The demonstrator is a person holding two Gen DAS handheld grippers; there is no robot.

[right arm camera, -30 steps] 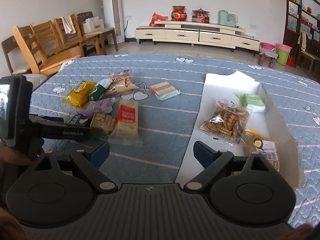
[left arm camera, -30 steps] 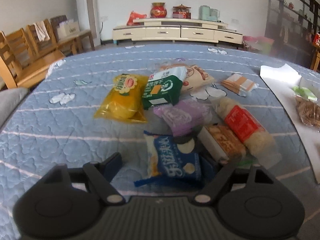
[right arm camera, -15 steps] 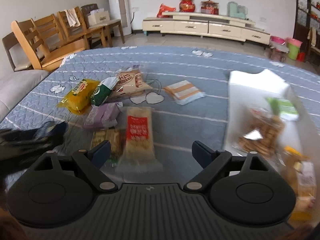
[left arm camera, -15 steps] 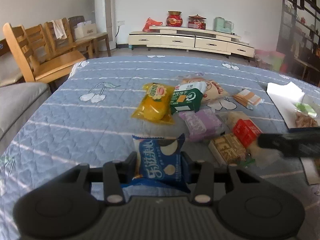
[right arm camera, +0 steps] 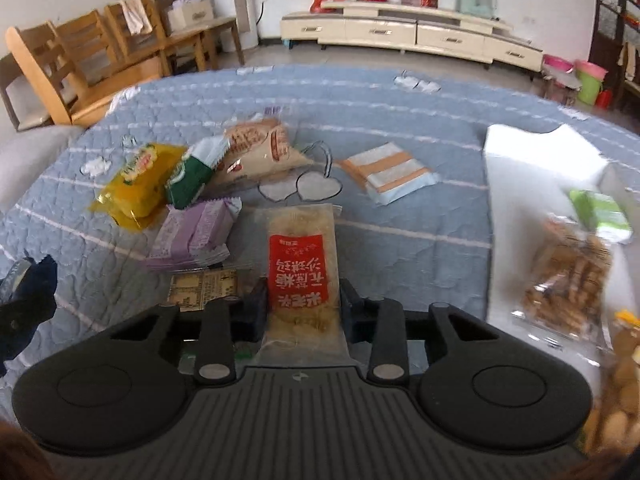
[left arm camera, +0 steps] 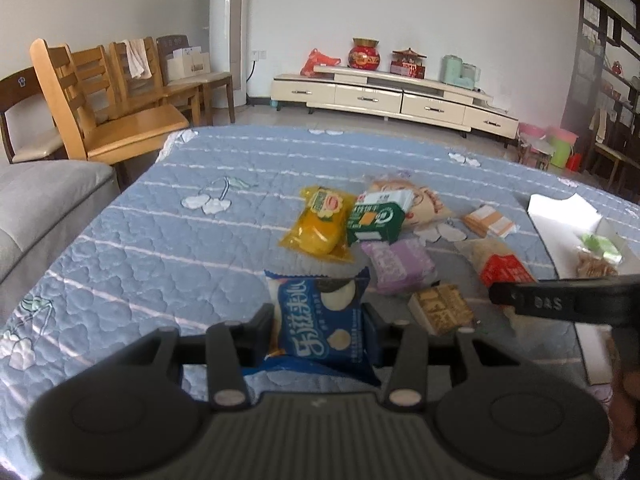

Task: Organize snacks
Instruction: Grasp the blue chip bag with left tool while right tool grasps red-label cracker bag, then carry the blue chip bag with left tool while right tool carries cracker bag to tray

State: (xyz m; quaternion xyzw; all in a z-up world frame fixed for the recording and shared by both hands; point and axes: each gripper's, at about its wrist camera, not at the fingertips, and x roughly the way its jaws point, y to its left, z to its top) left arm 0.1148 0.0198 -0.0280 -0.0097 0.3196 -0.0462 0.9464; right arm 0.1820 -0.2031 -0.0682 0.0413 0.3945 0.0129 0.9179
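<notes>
My left gripper (left arm camera: 318, 318) is shut on a blue biscuit pack (left arm camera: 316, 304), held a little above the blue quilt (left arm camera: 160, 248). My right gripper (right arm camera: 303, 296) is closing its jaws, and its pads touch both sides of a long clear pack with a red label (right arm camera: 300, 248) that lies on the quilt. One of its black fingers (left arm camera: 560, 304) crosses the right side of the left wrist view. Loose snacks lie beyond: a yellow pack (left arm camera: 320, 224), a green pack (left arm camera: 374, 222), a purple pack (left arm camera: 400, 264) and a brown cracker pack (left arm camera: 440, 308).
A white box (right arm camera: 516, 168) at the right holds a biscuit bag (right arm camera: 568, 280) and a green pack (right arm camera: 600, 212). An orange-striped pack (right arm camera: 388, 176) lies between pile and box. Wooden chairs (left arm camera: 100, 100) and a grey sofa (left arm camera: 36, 200) stand left of the quilt.
My left gripper shut on the blue pack and rose with it. My right gripper swung left from the white box to the red-labelled pack, and its jaws came in around it.
</notes>
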